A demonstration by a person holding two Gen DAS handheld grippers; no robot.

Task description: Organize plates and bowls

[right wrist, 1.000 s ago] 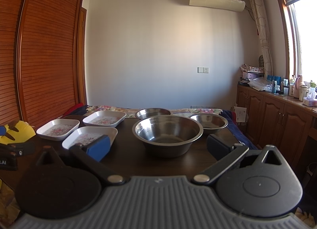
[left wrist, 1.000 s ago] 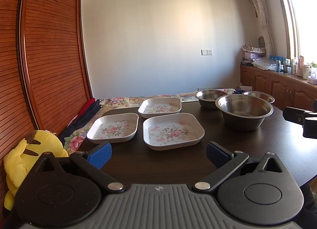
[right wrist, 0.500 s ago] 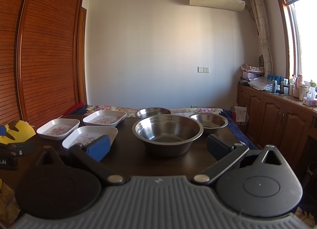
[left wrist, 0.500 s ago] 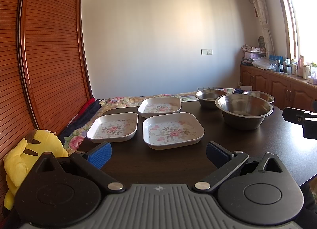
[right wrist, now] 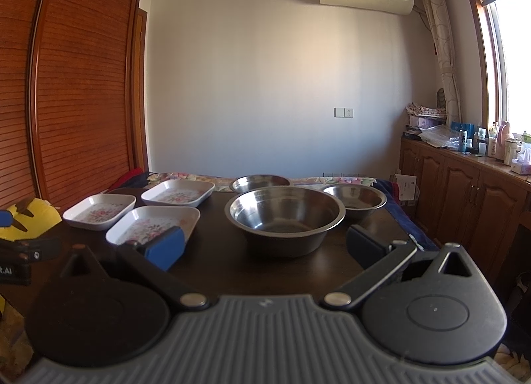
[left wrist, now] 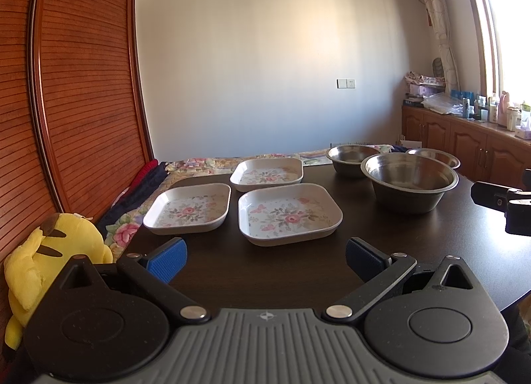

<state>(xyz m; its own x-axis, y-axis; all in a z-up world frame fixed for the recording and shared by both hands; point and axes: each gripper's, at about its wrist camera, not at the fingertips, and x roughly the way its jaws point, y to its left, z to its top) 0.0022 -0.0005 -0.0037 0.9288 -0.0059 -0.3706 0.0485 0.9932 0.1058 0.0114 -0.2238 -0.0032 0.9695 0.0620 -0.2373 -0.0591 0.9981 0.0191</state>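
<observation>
L gripper (left wrist: 265, 259): jaws apart, empty, just short of nearest plate (left wrist: 289, 213).
R gripper (right wrist: 265, 246): jaws apart, empty, near big bowl (right wrist: 284, 216), right of plate.

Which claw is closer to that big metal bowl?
The right claw: the big metal bowl sits just ahead of it. The left claw faces the flowered plates, bowl off to its right.
</observation>
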